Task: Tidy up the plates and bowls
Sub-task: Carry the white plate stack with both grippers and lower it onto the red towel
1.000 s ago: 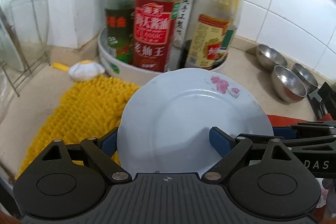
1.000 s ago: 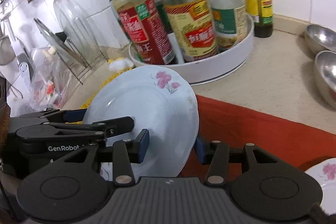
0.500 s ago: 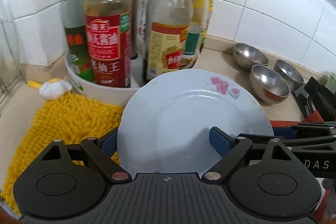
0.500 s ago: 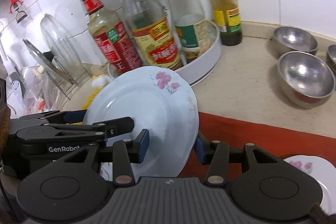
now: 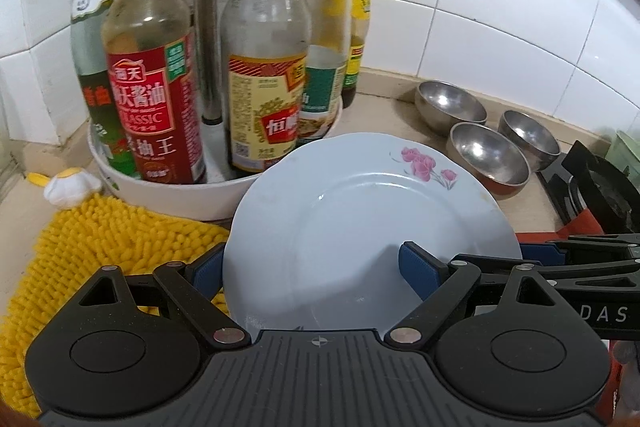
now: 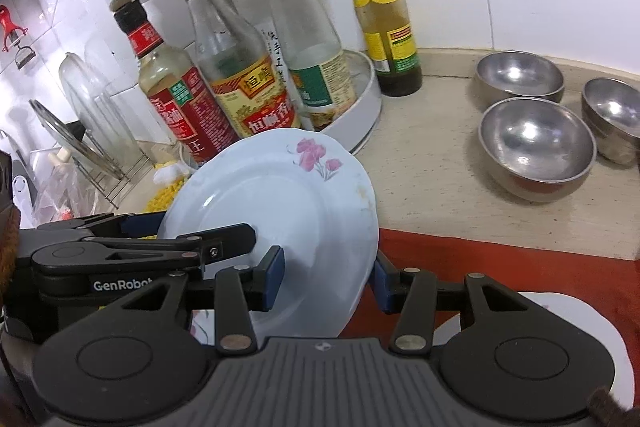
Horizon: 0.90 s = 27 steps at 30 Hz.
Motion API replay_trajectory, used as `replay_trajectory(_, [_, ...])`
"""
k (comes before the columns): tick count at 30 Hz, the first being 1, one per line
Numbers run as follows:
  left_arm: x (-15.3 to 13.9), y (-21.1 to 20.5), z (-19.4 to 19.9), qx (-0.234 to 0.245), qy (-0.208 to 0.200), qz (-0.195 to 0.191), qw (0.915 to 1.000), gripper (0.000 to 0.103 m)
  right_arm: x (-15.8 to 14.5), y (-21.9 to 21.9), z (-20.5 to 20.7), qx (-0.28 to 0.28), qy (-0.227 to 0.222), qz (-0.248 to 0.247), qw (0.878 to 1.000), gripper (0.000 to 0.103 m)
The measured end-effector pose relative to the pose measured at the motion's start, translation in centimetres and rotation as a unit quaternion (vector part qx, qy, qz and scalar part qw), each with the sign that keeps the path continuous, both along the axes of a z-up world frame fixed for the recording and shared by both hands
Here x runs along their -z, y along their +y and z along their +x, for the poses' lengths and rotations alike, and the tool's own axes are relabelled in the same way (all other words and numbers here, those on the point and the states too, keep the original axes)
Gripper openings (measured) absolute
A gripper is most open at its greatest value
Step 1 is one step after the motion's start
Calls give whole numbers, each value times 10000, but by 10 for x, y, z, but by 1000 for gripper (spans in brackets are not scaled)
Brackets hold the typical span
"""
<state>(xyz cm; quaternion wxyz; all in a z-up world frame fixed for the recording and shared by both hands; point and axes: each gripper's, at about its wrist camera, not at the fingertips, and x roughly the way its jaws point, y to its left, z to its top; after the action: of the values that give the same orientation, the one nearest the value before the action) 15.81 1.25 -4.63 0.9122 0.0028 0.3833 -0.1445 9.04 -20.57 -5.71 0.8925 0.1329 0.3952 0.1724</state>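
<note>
Both views have swung rightward since the earlier frame, toward the steel bowls (image 6: 536, 143). Left gripper (image 5: 310, 267) and right gripper (image 6: 326, 277) each have jaws pinching the flowered plate (image 5: 360, 227), tilted above the worktop (image 6: 432, 179), presumably for steadier carrying.

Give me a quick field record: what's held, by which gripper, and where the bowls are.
held item: floral plate, tilted, lifted off the counter
left hand-held gripper: shut on plate's near rim
right hand-held gripper: shut on plate's right edge
steel bowls: three, upright on the counter, right of the bottle turntable
second plate: on red mat, lower right
</note>
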Motion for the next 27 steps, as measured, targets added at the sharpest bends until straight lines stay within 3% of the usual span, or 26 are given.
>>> replay_trajectory(27, [-1, -106, -16, 1196, -119, 2, 9927, 92, -7, -86, -54, 1112, -50, -30, 9938, 43])
